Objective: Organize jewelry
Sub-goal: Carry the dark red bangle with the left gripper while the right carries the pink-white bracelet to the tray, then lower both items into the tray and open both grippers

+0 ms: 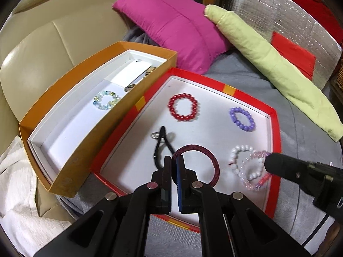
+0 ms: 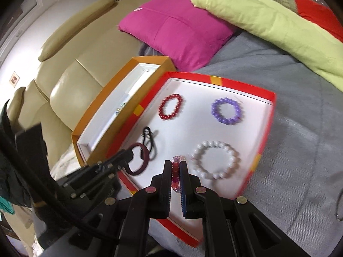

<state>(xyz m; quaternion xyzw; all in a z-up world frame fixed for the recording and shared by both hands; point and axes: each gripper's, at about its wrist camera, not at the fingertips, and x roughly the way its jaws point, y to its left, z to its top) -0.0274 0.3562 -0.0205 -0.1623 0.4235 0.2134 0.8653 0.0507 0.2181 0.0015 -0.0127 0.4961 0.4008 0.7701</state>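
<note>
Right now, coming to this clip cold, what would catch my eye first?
The red tray with its white floor, where a red bead bracelet and a purple bead bracelet lie at the far end. Nearer, the left hand-held gripper is shut on a maroon hair tie, and the right hand-held gripper on a pink bead bracelet. A magenta pillow lies behind.

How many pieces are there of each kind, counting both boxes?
Beaded bracelets: 5 (red, purple, white, pink held in the right tool, pale blue-green in the orange box)
Hair ties: 2 (maroon held in the left tool, black)
Total: 7
</note>
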